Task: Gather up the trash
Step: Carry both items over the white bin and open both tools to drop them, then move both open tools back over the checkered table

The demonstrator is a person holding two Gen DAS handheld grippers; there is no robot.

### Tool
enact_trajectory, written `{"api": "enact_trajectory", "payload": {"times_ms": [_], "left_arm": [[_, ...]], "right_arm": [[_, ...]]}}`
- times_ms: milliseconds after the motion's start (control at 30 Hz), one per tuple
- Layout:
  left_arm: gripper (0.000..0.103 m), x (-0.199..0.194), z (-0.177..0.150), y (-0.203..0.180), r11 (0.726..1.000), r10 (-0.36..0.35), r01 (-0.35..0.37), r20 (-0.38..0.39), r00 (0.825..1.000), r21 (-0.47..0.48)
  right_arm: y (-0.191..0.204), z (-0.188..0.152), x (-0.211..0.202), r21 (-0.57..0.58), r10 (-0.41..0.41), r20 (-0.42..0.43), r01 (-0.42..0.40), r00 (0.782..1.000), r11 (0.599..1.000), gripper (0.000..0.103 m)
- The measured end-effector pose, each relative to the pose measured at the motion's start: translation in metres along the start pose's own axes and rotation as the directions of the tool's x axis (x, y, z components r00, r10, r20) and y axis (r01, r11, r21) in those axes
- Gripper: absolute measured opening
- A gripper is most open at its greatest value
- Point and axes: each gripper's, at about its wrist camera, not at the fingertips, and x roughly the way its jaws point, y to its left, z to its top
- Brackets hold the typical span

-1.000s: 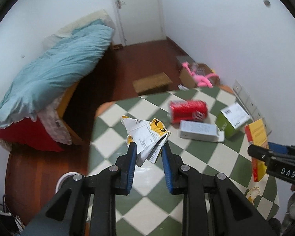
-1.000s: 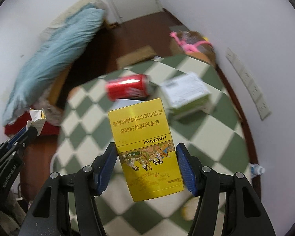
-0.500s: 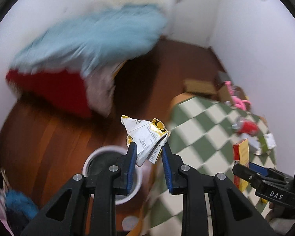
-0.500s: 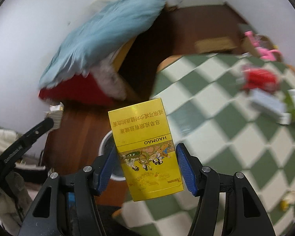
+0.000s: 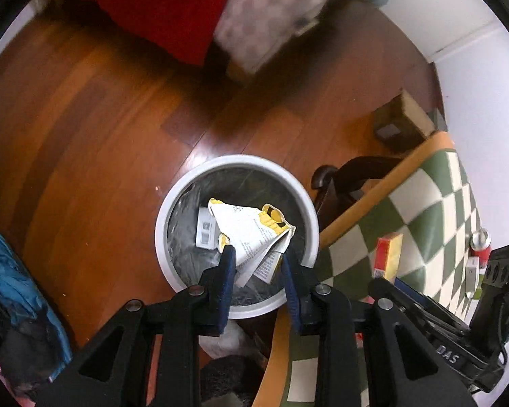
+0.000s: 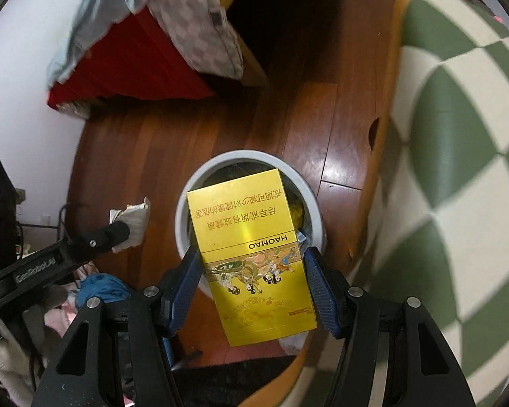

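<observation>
Crumpled white-yellow wrapper (image 5: 251, 234) and yellow box (image 6: 254, 254) held over white bin (image 5: 173, 210).

Two grippers, one (image 5: 257, 264) clamping a crumpled wrapper (image 5: 251, 234), one (image 6: 251, 271) a yellow box (image 6: 254, 251); one white bin (image 5: 173, 210) (frame centre); one red can (image 5: 480, 246), right edge.
</observation>
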Motion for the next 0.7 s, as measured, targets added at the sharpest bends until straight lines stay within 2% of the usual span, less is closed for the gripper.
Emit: {"api": "enact_trajectory", "payload": {"times_ms": [33, 67, 133, 200, 233, 267, 300, 400, 567, 700], "left_arm": [[0.034, 0.005, 0.002, 0.004, 1.0, 0.01, -0.01, -0.006, 1.0, -0.007], [0.054, 0.007, 0.004, 0.005, 1.0, 0.014, -0.014, -0.01, 1.0, -0.013], [0.082, 0.011, 0.005, 0.012, 0.999, 0.006, -0.006, -0.008, 1.0, -0.033], [0.083, 0.011, 0.004, 0.019, 0.998, 0.005, -0.005, -0.001, 1.0, -0.056], [0.087, 0.008, 0.006, 0.025, 0.998, 0.017, -0.017, 0.004, 1.0, -0.062], [0.095, 0.006, 0.007, 0.029, 0.997, 0.047, -0.046, 0.015, 0.999, -0.067], [0.098, 0.002, 0.005, 0.033, 0.994, 0.083, -0.081, 0.032, 0.996, -0.068], [0.098, -0.009, 0.001, 0.035, 0.979, 0.199, -0.195, 0.091, 0.976, -0.056], [0.098, -0.024, -0.019, 0.032, 0.93, 0.365, -0.367, 0.187, 0.912, -0.023], [0.098, -0.035, -0.037, 0.028, 0.92, 0.384, -0.391, 0.214, 0.898, -0.01]], "right_arm": [[0.002, 0.003, 0.01, 0.006, -0.007, -0.01, 0.007, 1.0, 1.0, 0.063], [0.002, 0.007, 0.018, 0.008, -0.017, -0.021, 0.018, 1.0, 1.0, 0.063], [0.003, 0.014, 0.033, 0.01, -0.024, -0.053, 0.025, 0.998, 1.0, 0.064], [0.005, 0.02, 0.05, 0.006, -0.038, -0.089, 0.039, 0.995, 0.999, 0.067], [0.004, 0.022, 0.055, 0.0, -0.053, -0.101, 0.053, 0.994, 0.999, 0.081], [0.005, 0.028, 0.061, -0.007, -0.057, -0.105, 0.056, 0.993, 0.998, 0.09], [0.006, 0.029, 0.064, -0.017, -0.063, -0.109, 0.061, 0.992, 0.998, 0.102], [0.013, 0.027, 0.067, -0.067, -0.091, -0.116, 0.084, 0.989, 0.994, 0.102], [0.026, 0.014, 0.056, -0.14, -0.165, -0.105, 0.15, 0.981, 0.979, 0.102], [0.033, -0.001, 0.038, -0.163, -0.197, -0.088, 0.181, 0.976, 0.97, 0.102]]}}
